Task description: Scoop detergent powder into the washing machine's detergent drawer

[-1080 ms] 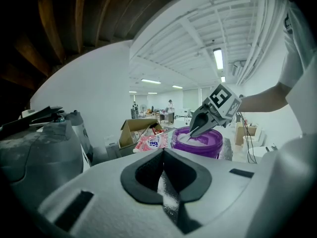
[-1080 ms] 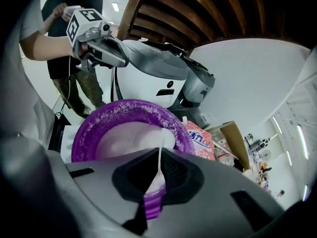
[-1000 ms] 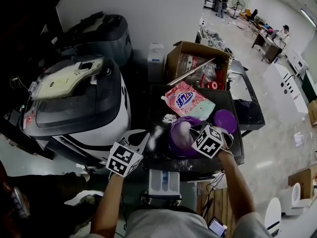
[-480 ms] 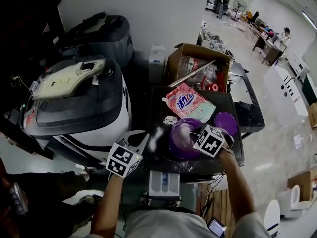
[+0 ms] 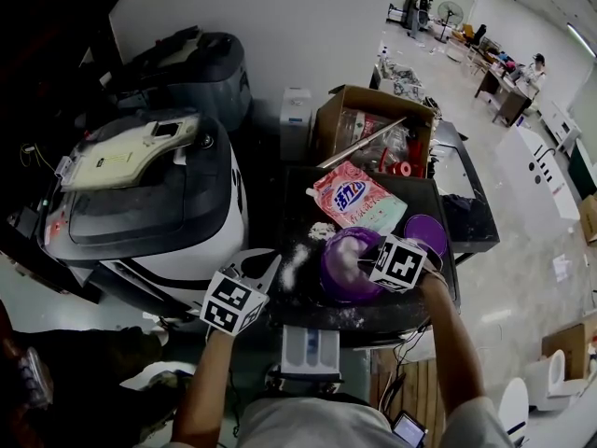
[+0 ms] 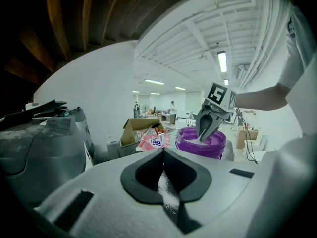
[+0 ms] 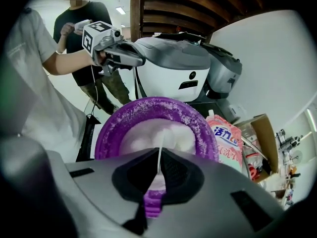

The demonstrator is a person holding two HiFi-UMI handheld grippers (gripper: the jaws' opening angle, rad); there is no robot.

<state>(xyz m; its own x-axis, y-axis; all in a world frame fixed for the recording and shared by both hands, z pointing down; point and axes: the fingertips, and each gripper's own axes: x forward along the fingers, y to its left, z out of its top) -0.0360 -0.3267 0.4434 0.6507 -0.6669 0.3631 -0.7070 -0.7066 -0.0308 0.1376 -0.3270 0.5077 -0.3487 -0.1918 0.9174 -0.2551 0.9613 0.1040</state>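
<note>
A purple tub (image 5: 343, 267) of white detergent powder (image 7: 163, 133) stands on the dark table. My right gripper (image 5: 366, 253) reaches into it from the right and is shut on a thin scoop handle (image 7: 159, 157) whose far end dips into the powder. The scoop's bowl is hidden. My left gripper (image 5: 272, 267) hovers at the table's left edge, left of the tub, shut with nothing held (image 6: 163, 155). The white detergent drawer (image 5: 310, 351) sticks out below the table's front edge. The washing machine (image 5: 140, 203) stands at the left.
A pink detergent bag (image 5: 359, 197) lies behind the tub, with the purple lid (image 5: 427, 231) to its right. Spilt powder (image 5: 291, 267) dusts the table. A cardboard box (image 5: 373, 124) sits at the back. A second person (image 7: 84, 38) stands beyond the left gripper.
Almost nothing differs. The right gripper stays in the tub with only a slight shift, and the left gripper holds its place.
</note>
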